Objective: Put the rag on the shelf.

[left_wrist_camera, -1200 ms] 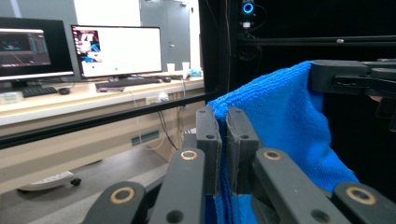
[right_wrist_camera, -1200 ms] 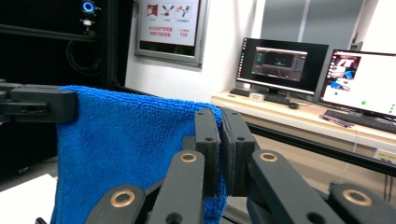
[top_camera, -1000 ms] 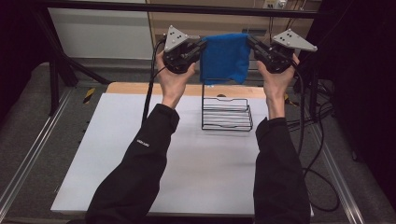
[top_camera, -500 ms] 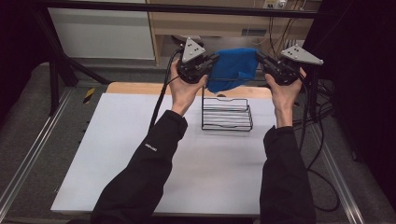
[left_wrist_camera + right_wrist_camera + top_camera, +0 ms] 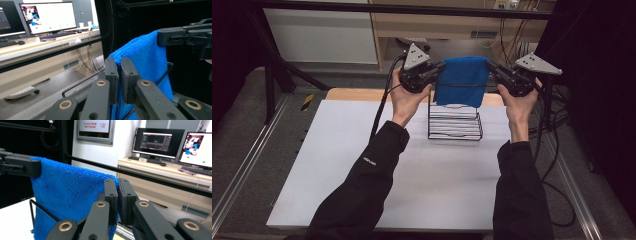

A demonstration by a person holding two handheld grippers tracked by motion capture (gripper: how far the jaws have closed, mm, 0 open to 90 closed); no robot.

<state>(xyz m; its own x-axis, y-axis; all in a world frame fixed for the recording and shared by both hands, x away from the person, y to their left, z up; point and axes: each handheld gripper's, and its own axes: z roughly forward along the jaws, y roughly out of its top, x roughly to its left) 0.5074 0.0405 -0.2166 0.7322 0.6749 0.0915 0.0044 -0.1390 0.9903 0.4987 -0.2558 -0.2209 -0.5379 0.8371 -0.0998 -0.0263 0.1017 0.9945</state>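
Note:
A blue towel [image 5: 461, 80] hangs folded between my two grippers, above a black wire rack [image 5: 455, 122] at the back of the white table. My left gripper [image 5: 439, 67] is shut on the towel's [image 5: 145, 57] left top corner; its own view has the jaws pressed together on the cloth at my left gripper [image 5: 119, 62]. My right gripper [image 5: 488, 66] is shut on the right top corner, with the towel [image 5: 67, 190] draped away from my right gripper [image 5: 118, 183]. The cloth's lower edge hangs over the rack's top wire [image 5: 457, 86].
The white table top [image 5: 362, 165] spreads out in front of the rack. A wooden strip [image 5: 357, 94] runs along its far edge. Metal rails [image 5: 242, 170] flank both sides, and cables trail off the right side [image 5: 557, 125]. Desks with monitors [image 5: 157, 142] stand beyond.
Both hands have come down a little and shifted right with the towel held between them. The towel, crumpled half a second ago, now hangs flat and lower over the rack.

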